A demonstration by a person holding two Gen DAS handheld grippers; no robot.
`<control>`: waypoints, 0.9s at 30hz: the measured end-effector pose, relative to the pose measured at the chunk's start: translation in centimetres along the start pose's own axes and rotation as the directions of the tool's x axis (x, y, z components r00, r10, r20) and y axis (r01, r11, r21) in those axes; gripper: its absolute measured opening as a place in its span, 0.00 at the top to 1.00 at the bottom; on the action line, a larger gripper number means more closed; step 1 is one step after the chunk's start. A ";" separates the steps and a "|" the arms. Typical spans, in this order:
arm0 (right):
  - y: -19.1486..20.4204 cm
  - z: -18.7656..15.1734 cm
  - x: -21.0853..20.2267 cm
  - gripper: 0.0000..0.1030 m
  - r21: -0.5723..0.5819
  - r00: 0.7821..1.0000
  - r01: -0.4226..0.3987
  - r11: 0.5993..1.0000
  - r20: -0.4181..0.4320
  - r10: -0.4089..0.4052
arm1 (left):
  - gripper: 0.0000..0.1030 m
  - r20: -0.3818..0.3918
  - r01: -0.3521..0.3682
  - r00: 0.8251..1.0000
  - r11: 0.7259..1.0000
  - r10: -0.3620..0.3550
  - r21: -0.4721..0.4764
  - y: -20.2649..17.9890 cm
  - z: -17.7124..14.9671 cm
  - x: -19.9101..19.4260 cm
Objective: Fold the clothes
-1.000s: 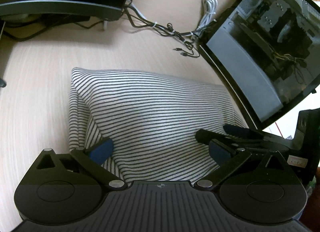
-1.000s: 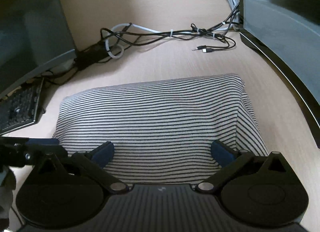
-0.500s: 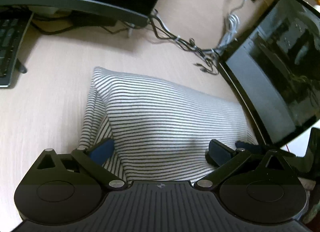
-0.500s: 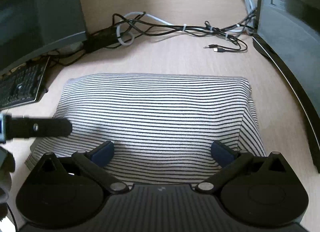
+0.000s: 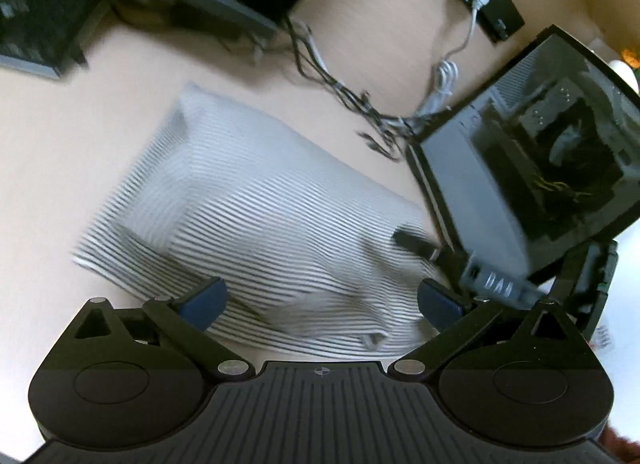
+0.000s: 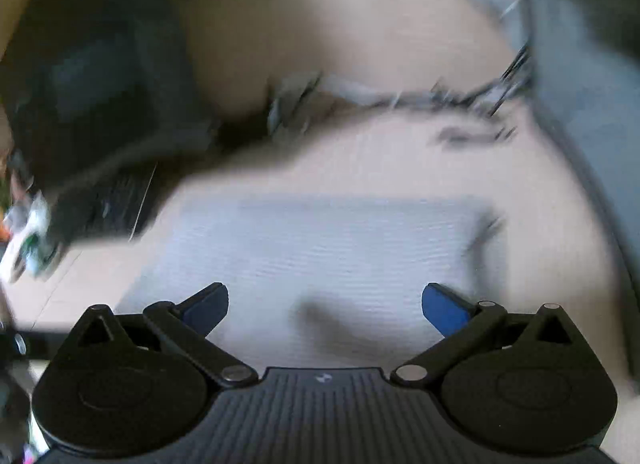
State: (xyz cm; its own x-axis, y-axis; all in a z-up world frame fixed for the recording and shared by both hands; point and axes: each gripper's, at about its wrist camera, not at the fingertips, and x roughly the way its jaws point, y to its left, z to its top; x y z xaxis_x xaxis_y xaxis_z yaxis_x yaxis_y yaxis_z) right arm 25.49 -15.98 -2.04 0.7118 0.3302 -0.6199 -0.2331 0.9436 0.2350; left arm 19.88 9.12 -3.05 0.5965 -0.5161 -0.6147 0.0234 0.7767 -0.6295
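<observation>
Left wrist view: folded black-and-white striped knit garment (image 5: 256, 215) lying flat on pale wooden bench (image 5: 72, 151), just ahead of left claw (image 5: 320, 300), spread wide, empty. Right claw (image 6: 324, 304) likewise wide, empty. Soft, light, limp; best pinched at a near corner. Black glass-sided computer case (image 5: 532, 167) and tangled cables (image 5: 360, 103) crowding far side.

Pale desk (image 5: 52, 167) — striped garment (image 5: 256, 223), cables (image 5: 360, 103)

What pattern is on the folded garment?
Thin dark stripes on the white folded garment, clearest in the left wrist view.
</observation>
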 end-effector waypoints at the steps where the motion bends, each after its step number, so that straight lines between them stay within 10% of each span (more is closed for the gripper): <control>1: -0.3 0.4 -0.1 0.00 -0.023 0.998 0.056 0.998 0.027 -0.056 | 0.00 -0.017 0.001 1.000 1.000 -0.002 -0.014 0.2 0.0 0.9; 7: -1.4 2.5 5.4 0.00 -0.190 0.951 0.291 0.938 -0.049 -0.305 | 0.00 -0.051 0.002 0.999 0.998 -0.006 -0.070 2.4 2.2 3.5; 15: -0.7 -0.8 3.9 0.00 -0.178 0.913 0.397 0.900 -0.025 -0.408 | 0.00 -0.054 0.021 0.998 0.994 -0.015 0.106 3.1 8.8 8.2; 22: 2.8 -4.7 0.8 0.00 -0.230 0.940 0.325 0.917 -0.022 -0.339 | 0.00 -0.067 -0.052 0.995 0.956 0.075 0.288 -0.1 12.0 13.0; 27: 0.9 -3.3 -0.3 0.00 -0.114 0.985 0.048 0.992 -0.162 -0.067 | 0.00 0.006 -0.172 0.984 0.942 0.178 0.289 -1.4 10.4 9.0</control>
State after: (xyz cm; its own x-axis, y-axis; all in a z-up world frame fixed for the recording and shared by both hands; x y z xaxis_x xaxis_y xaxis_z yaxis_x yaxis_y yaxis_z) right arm 22.88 -15.17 -4.10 0.6091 0.2660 -0.7471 -0.2724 0.9549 0.1180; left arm 33.57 7.13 -2.75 0.5959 -0.3673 -0.7141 0.1513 0.9247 -0.3494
